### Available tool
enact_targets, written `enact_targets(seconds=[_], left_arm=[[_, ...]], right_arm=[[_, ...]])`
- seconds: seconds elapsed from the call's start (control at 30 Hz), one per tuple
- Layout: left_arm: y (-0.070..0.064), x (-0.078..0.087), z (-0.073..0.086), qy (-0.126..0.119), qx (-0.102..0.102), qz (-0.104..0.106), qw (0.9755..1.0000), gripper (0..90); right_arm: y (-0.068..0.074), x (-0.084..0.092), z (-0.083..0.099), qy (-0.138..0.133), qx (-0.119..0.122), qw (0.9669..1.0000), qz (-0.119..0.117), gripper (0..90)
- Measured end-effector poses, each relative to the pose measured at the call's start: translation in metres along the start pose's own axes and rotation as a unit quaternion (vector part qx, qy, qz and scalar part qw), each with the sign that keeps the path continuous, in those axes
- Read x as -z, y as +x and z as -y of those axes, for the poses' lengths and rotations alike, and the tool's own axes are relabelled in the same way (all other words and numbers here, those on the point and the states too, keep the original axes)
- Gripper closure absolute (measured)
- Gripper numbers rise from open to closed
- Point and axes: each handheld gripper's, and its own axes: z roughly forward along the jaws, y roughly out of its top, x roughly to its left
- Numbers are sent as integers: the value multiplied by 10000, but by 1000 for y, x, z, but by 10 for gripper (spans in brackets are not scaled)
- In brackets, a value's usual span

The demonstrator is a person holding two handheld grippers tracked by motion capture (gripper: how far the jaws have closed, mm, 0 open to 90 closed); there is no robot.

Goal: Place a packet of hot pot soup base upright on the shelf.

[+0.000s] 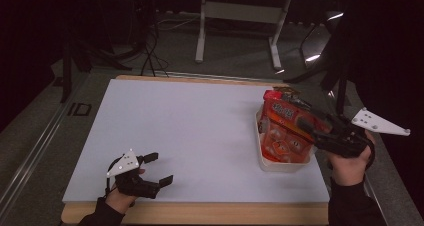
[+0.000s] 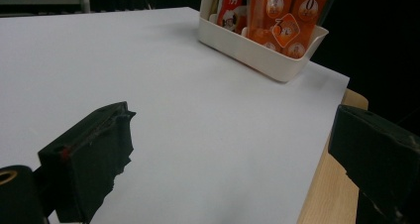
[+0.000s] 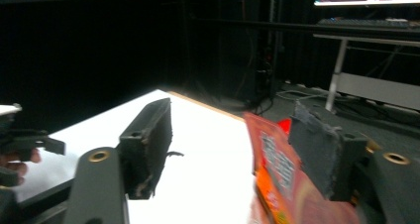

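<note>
High view: right gripper (image 1: 305, 122) spread wide, released, hanging over the orange snack pack (image 1: 280, 131), which stands in the white bin (image 1: 282, 165) at the table's right. Left gripper (image 1: 159, 168) gaping, nothing between.

Our left gripper (image 1: 159, 169): low, jaws wide apart | our right gripper (image 1: 306, 115): raised, jaws apart, gripping nothing

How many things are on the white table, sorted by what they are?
White bin: 1
Orange snack packs standing in the bin: 2 that I can tell apart
Grippers: 2, the left gripper and the right gripper
Total: 5
</note>
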Motion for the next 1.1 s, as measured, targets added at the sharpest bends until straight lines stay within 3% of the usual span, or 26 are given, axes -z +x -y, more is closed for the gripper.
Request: enact_targets(seconds=[0.43, 0.47, 0.63, 0.8, 0.93, 1.1], left_arm=[[-1, 0, 0, 44, -57, -6, 10000, 37], [-2, 0, 0, 49, -69, -3, 10000, 37], [-2, 0, 0, 40, -78, 6, 10000, 37], [-2, 0, 0, 40, -71, 9, 10000, 37], [-2, 0, 0, 38, -82, 21, 10000, 37], [-2, 0, 0, 34, -90, 22, 10000, 37]], right_arm=[[31, -26, 8, 227, 142, 9989, -384, 264], [40, -31, 13, 246, 110, 9981, -556, 241], [53, -44, 27, 409, 71, 9960, -796, 193], [59, -52, 40, 451, -23, 9942, -974, 153], [65, -62, 56, 602, -114, 9906, -1220, 136], [67, -68, 68, 696, -159, 9895, -1258, 136]])
